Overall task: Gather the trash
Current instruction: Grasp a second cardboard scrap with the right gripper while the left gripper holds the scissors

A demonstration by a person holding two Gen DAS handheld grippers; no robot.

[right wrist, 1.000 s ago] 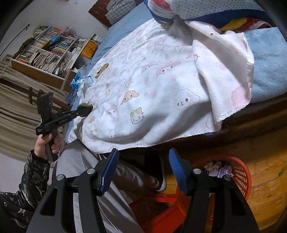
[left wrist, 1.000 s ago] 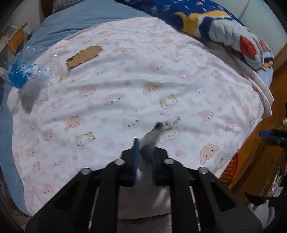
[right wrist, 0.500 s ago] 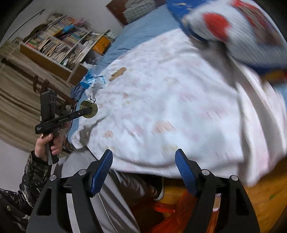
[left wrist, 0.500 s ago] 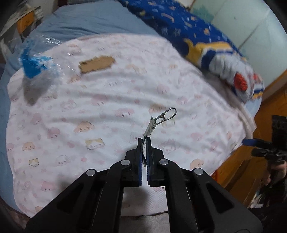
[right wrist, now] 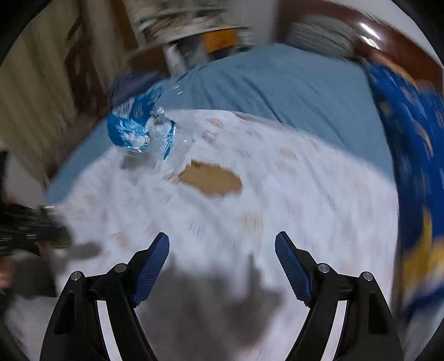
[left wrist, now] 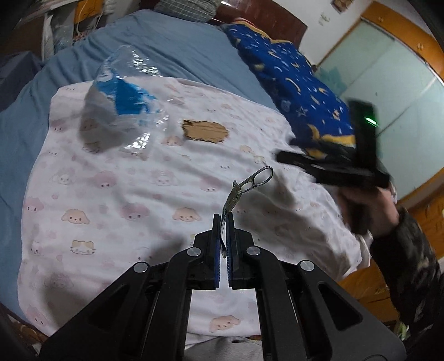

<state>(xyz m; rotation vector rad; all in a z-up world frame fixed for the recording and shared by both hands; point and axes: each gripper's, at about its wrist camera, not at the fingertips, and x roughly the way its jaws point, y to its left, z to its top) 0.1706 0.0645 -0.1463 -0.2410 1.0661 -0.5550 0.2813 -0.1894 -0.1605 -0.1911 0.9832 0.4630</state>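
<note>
My left gripper is shut on a can lid with a metal pull ring and holds it above the white animal-print sheet. A torn brown cardboard scrap and a crumpled clear-and-blue plastic bottle lie farther back on the sheet. My right gripper is open and empty above the sheet, with the cardboard scrap ahead of it and the bottle at the far left. The right wrist view is blurred. The right gripper also shows at the right of the left wrist view.
A blue star-print quilt lies along the right of the bed. A blue bedsheet covers the far end. Bookshelves stand beyond the bed's left side. A wooden-framed glass door is at the right.
My right gripper has swung up from the floor and the red basket to hover over the sheet, facing the cardboard. My left gripper has shut fully on the lid and lifted it.
</note>
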